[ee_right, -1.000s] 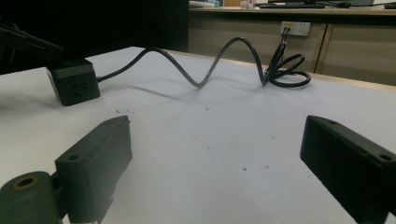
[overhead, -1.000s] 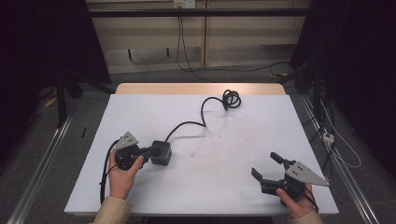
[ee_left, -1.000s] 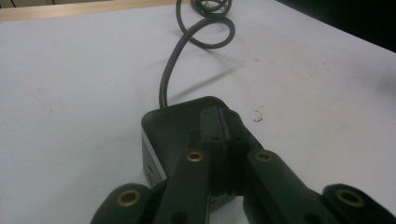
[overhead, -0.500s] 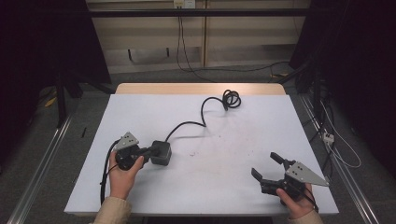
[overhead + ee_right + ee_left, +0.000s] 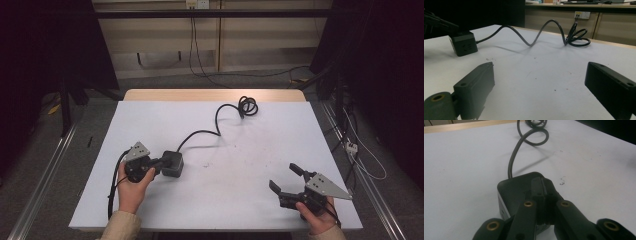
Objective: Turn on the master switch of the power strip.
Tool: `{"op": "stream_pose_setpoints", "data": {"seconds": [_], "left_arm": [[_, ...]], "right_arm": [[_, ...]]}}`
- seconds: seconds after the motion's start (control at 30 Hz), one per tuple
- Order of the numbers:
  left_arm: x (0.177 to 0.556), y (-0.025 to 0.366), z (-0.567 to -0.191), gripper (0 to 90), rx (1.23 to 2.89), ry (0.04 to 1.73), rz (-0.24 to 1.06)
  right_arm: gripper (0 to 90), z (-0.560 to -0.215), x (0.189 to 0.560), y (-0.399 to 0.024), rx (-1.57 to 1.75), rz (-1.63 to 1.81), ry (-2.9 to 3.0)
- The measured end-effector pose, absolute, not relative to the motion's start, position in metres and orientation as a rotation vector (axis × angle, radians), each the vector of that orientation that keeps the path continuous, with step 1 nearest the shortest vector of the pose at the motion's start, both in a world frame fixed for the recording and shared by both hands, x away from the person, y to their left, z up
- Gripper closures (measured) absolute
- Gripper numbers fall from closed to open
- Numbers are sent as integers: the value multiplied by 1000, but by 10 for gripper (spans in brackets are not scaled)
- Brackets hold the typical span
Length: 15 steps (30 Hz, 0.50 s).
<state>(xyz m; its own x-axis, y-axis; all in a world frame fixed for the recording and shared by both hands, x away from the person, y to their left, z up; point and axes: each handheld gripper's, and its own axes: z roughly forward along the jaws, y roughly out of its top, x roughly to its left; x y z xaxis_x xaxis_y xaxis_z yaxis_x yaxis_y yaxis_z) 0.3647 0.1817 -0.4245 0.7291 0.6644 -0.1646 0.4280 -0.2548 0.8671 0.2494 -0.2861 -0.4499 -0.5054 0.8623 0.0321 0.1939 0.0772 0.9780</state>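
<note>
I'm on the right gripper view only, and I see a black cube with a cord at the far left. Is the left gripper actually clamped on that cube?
Observer: No. The left gripper has its jaws shut against each other, and their tips lie over the top of the black cube, not around it.
Operator: And where on the table are my own jaws?
Observer: From the high view, the right gripper is open near the front right corner of the table, well apart from the cube, with nothing between its jaws.
</note>
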Motion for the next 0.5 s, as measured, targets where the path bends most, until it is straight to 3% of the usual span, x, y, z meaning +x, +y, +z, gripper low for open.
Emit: {"op": "stream_pose_setpoints", "data": {"seconds": [0.5], "left_arm": [[363,181,-424,900,1911,833,307]], "right_arm": [[83,-450,250,-287,1049,1465,1773]]}}
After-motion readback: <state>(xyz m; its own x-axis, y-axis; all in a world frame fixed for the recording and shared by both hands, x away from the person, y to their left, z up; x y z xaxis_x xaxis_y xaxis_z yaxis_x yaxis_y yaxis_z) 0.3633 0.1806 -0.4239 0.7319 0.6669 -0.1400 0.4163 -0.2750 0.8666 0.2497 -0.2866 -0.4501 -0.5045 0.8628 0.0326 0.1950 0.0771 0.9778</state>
